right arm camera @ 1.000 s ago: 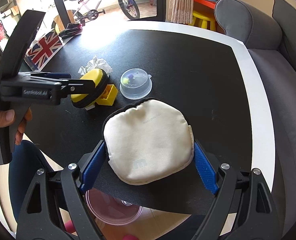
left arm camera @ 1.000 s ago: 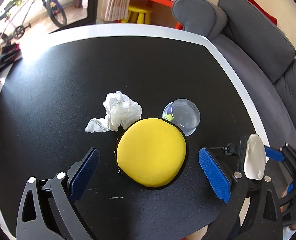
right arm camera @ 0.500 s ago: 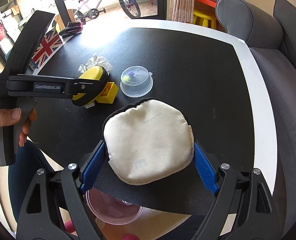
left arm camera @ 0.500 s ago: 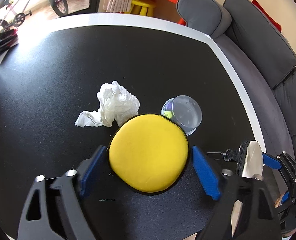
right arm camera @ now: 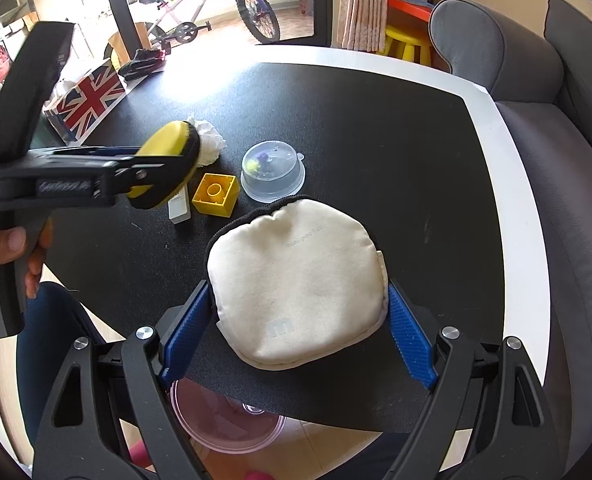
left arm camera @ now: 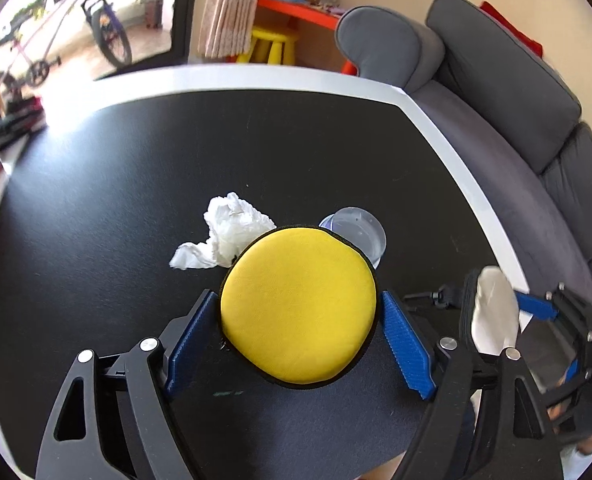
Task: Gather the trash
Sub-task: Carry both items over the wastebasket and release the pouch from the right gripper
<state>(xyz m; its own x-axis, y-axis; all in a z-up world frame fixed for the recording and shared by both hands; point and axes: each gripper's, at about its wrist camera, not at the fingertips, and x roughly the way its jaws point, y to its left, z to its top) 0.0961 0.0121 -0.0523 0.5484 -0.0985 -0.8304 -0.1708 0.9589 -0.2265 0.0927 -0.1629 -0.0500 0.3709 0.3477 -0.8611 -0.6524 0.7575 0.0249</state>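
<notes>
The left gripper (left arm camera: 298, 340), spread wide a second ago, is closing its jaws on the lifted yellow pouch (left arm camera: 298, 308), clearing the crumpled tissue (left arm camera: 232, 234) on the bench (left arm camera: 136, 184), while the right gripper (right arm camera: 296, 328) pinches a cream pouch (right arm camera: 298, 292).

The cream pouch (right arm camera: 296, 288) bears a pale grey "m" mark near its lower edge and faint small lettering near its top, seemingly "mini pocket" but hard to read. The left gripper (right arm camera: 164, 168) carries white lettering on its side bar, too blurred to read.
</notes>
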